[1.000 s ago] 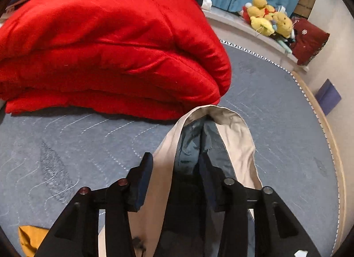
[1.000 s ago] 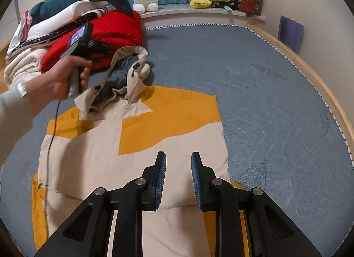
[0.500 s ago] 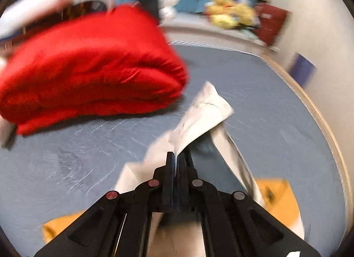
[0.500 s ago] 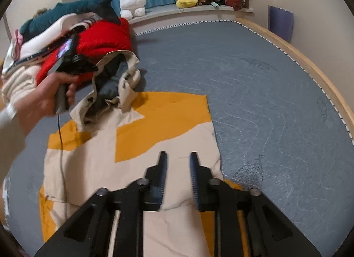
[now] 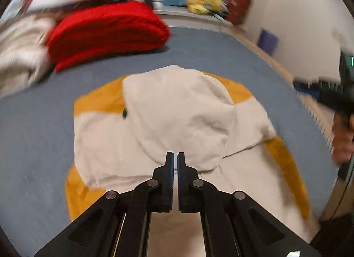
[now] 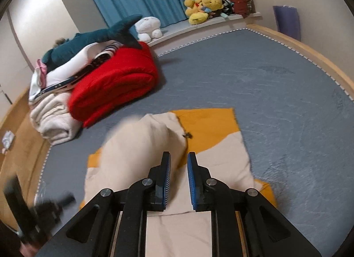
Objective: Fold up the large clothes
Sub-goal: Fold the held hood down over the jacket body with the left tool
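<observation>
At the upper left of the left wrist view a folded red padded quilt (image 5: pixel 106 29) sits blurred on the grey quilted bed cover (image 5: pixel 33 128), well apart from the work.

In the middle of that view lies the large cream and mustard-yellow hooded sweatshirt (image 5: pixel 101 142), spread flat on the cover. Its cream fabric hood (image 5: pixel 181 111) is turned down onto the body.

The left gripper (image 5: pixel 174 162) is at the lower centre, its fingers all but together over the hood's near rim. Whether a thin fold of cloth is pinched there I cannot tell.

At the lower centre of the right wrist view is the right gripper (image 6: pixel 178 164). Its jaws have just been opening and stand a little apart above the sweatshirt's body, with nothing pressed between the pads.

The step in hand looks to be laying the hood flat before the body is folded. To do it well:

- Bring the hood down centred between the yellow shoulder panels.
- Let go only once it rests there.
- Smooth the bulge outward so no air or crease is trapped.
- The right gripper could steady the cloth near the neck so the body does not drag.
</observation>
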Motion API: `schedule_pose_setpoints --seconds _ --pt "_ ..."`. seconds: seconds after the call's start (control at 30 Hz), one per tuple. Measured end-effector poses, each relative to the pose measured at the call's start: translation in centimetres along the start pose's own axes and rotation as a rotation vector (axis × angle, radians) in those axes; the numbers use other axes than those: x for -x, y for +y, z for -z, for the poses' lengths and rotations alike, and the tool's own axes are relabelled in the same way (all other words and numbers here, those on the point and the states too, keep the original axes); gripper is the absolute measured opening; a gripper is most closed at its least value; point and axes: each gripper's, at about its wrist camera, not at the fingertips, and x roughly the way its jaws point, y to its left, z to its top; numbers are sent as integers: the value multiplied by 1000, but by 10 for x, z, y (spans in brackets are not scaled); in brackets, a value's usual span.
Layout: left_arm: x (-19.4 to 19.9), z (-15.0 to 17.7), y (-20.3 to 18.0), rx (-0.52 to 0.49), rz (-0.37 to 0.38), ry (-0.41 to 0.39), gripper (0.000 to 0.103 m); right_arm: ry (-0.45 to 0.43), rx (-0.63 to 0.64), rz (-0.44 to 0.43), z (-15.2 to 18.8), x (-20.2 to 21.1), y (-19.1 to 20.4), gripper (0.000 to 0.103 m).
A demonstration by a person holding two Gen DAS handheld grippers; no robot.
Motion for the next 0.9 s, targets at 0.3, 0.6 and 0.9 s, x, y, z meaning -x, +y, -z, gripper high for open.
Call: schedule_pose_setpoints --seconds 0.3,0.6,0.9 --pt "-80 10 63 366 134 110 9 201 -61 -99 33 -58 3 28" --pt "-138 33 95 669 335 148 33 382 -153 -165 72 -138 18 36" --pt "-129 40 96 730 379 79 4 414 -173 -233 96 -174 22 20"
